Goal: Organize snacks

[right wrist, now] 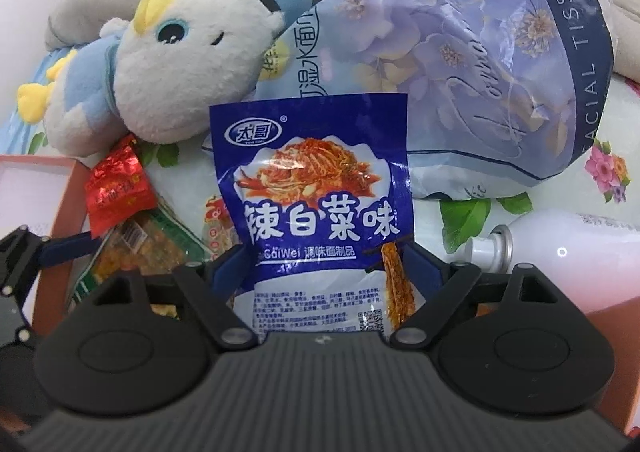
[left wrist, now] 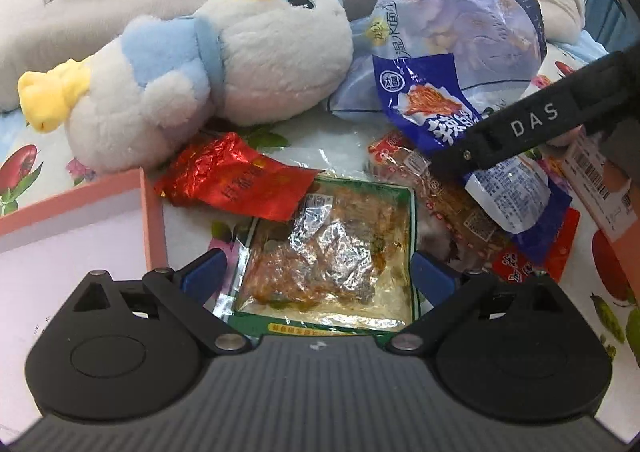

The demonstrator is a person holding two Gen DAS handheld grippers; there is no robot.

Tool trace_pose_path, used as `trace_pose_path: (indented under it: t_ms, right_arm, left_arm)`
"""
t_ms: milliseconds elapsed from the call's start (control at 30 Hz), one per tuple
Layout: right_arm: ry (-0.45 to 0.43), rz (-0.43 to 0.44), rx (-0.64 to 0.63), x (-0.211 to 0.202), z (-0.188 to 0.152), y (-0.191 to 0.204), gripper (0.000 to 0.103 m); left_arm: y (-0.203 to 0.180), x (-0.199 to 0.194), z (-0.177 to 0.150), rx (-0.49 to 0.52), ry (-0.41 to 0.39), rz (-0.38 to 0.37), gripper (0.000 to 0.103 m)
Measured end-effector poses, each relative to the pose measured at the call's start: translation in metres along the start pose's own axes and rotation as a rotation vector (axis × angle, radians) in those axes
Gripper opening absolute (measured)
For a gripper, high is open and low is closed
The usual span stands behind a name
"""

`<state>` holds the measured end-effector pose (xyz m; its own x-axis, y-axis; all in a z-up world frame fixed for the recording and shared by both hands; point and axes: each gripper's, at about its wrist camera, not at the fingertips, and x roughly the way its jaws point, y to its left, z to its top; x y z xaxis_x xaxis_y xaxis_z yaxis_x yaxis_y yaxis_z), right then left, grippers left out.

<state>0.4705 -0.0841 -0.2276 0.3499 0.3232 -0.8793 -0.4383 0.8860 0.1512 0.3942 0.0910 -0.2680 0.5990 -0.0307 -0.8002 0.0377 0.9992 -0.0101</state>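
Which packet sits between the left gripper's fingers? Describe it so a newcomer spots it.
Start at the white-and-blue plush bird lying on the floral sheet. In front of it lies a crinkled red foil packet; overlapped by that is the green-edged clear pouch. Only this one shows orange-brown food and silver foil inside.

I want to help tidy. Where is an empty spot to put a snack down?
Inside the pink box, left of the red foil packet, looks bare. It is crowded between the plush toy and the tissue pack, where the blue packet and green-edged packet overlap.
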Motion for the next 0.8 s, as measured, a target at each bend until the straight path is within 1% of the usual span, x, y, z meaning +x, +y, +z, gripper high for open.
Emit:
trace_pose_path:
  t_ms: [67,133,167,200,233,300,333,367,400,433,467,500,533,567,600,633,667,700,800]
  right_arm:
    - [-0.009,0.003,0.001,-0.001,-0.002,-0.002,0.08]
    - [-0.018,0.011,0.0,-0.005,-0.003,-0.004,0.071]
    - [-0.026,0.011,0.005,-0.007,-0.004,-0.004,0.069]
    - [-0.033,0.008,0.007,-0.008,-0.005,-0.004,0.064]
    - [-0.038,0.007,0.004,-0.009,-0.006,-0.004,0.062]
    - [-0.049,0.006,0.013,-0.011,-0.007,-0.005,0.057]
    - [-0.054,0.005,0.017,-0.012,-0.008,-0.005,0.056]
    - [-0.059,0.0,0.018,-0.012,-0.009,-0.005,0.054]
    - [-0.063,-0.006,0.016,-0.013,-0.01,-0.005,0.052]
    - [-0.066,-0.013,0.012,-0.014,-0.011,-0.004,0.051]
    - [-0.068,-0.019,0.008,-0.015,-0.012,-0.003,0.05]
    - [-0.069,-0.023,0.006,-0.018,-0.012,0.0,0.049]
    - [-0.069,-0.024,0.006,-0.022,-0.012,0.0,0.049]
    - [-0.069,-0.025,0.007,-0.023,-0.014,0.0,0.048]
    - [-0.07,-0.024,0.008,-0.026,-0.016,0.001,0.048]
    - [-0.073,-0.025,0.009,-0.028,-0.018,0.001,0.048]
    - [-0.078,-0.028,0.006,-0.031,-0.021,0.002,0.048]
    - [-0.084,-0.032,0.0,-0.034,-0.023,0.003,0.048]
    - [-0.096,-0.03,-0.012,-0.044,-0.032,0.008,0.048]
  left_arm:
    - [-0.003,0.0,0.0,0.015,0.001,0.008,0.099]
    - [-0.004,-0.001,-0.001,0.014,-0.004,0.001,0.097]
    - [-0.004,-0.003,-0.002,0.01,-0.007,0.001,0.094]
    - [-0.003,-0.004,-0.002,0.004,-0.011,0.0,0.09]
    - [-0.003,-0.006,-0.003,0.0,-0.016,-0.001,0.088]
    - [-0.002,-0.011,-0.005,-0.007,-0.024,-0.002,0.08]
    - [-0.001,-0.014,-0.006,-0.01,-0.032,0.001,0.078]
    - [-0.001,-0.016,-0.006,-0.01,-0.038,0.003,0.071]
    - [-0.002,-0.02,-0.007,-0.01,-0.044,0.007,0.061]
    - [-0.002,-0.024,-0.007,-0.006,-0.051,0.013,0.055]
    - [-0.004,-0.027,-0.007,-0.005,-0.051,0.014,0.046]
    - [-0.004,-0.028,-0.008,-0.006,-0.049,0.018,0.04]
    - [-0.005,-0.029,-0.009,-0.004,-0.05,0.019,0.037]
    - [-0.006,-0.03,-0.01,0.0,-0.052,0.023,0.03]
    - [-0.006,-0.031,-0.012,0.001,-0.053,0.025,0.025]
    - [-0.006,-0.033,-0.014,-0.005,-0.053,0.019,0.022]
    - [-0.006,-0.034,-0.016,-0.011,-0.051,0.011,0.014]
    - [-0.006,-0.036,-0.019,-0.014,-0.049,0.006,0.012]
    - [-0.009,-0.043,-0.027,-0.011,-0.055,0.002,0.008]
